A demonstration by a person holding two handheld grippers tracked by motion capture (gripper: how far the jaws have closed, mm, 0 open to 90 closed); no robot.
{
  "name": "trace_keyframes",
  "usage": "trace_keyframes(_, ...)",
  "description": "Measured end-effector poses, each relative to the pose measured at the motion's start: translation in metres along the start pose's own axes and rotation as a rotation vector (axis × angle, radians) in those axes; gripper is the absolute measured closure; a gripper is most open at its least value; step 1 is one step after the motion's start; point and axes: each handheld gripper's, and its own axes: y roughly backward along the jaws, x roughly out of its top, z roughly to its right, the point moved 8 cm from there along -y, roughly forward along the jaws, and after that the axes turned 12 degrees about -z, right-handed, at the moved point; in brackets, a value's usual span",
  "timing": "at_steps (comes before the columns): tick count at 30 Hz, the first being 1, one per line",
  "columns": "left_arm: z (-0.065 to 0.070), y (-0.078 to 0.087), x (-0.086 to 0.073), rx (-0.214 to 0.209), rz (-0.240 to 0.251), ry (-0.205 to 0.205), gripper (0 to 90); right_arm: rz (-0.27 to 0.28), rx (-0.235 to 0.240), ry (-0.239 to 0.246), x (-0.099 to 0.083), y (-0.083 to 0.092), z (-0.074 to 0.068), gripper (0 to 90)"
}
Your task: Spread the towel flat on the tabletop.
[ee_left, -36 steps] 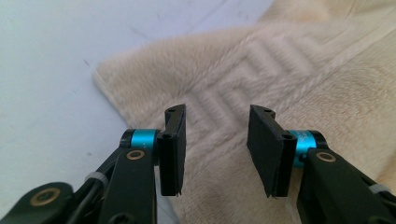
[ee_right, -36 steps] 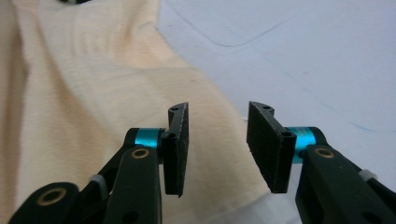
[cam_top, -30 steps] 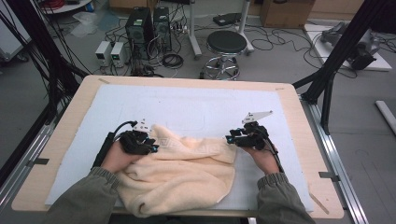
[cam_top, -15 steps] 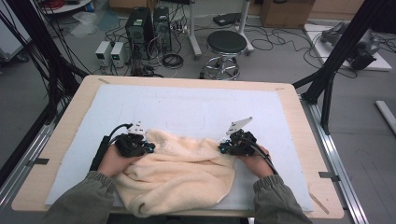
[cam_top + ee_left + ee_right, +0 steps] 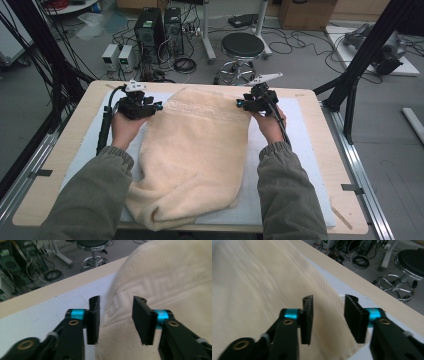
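A cream towel (image 5: 200, 150) lies stretched lengthwise over the white mat (image 5: 295, 150), from the table's far edge to its near edge. My left gripper (image 5: 155, 106) is at the towel's far left corner and my right gripper (image 5: 240, 103) at its far right corner. Both pairs of jaws have just been opening. In the left gripper view the left gripper (image 5: 116, 317) stands open, the towel's patterned border (image 5: 130, 290) lying in the gap untouched by the pads. In the right gripper view the right gripper (image 5: 328, 317) is open too, with the towel's edge (image 5: 329, 297) loose between its jaws.
The wooden table (image 5: 310, 100) ends just past the grippers. Beyond it on the floor stand a black stool (image 5: 242, 47), computer towers (image 5: 157, 25) and cables. Black frame posts (image 5: 365, 55) rise at both sides. Bare mat shows left and right of the towel.
Both hands have swept from the table's middle to its far edge, drawing the bunched towel's edge with them and spreading it out long. The jaws, shut on the towel before, now stand apart.
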Motion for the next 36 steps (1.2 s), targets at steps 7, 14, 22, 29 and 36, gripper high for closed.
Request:
trace_keyframes(7, 0.016, 0.003, -0.043, -0.087, -0.067, -0.067, 55.1, -0.054, 0.132, 0.063, -0.03, -0.013, -0.034, 48.8)
trace_keyframes(14, 0.037, 0.021, -0.081, -0.141, -0.078, -0.139, 51.7, -0.06, 0.205, 0.115, -0.066, 0.004, -0.074, 43.3)
trace_keyframes(22, 0.06, 0.043, -0.117, -0.186, -0.068, -0.206, 45.2, -0.132, 0.221, 0.152, -0.104, 0.022, -0.104, 37.0)
trace_keyframes(29, 0.077, 0.051, -0.15, -0.239, -0.088, -0.255, 41.9, -0.048, 0.244, 0.182, -0.135, 0.03, -0.13, 40.6)
trace_keyframes(36, 0.088, 0.034, -0.174, -0.308, -0.203, -0.276, 59.0, -0.166, 0.279, 0.22, -0.165, 0.004, -0.147, 56.0)
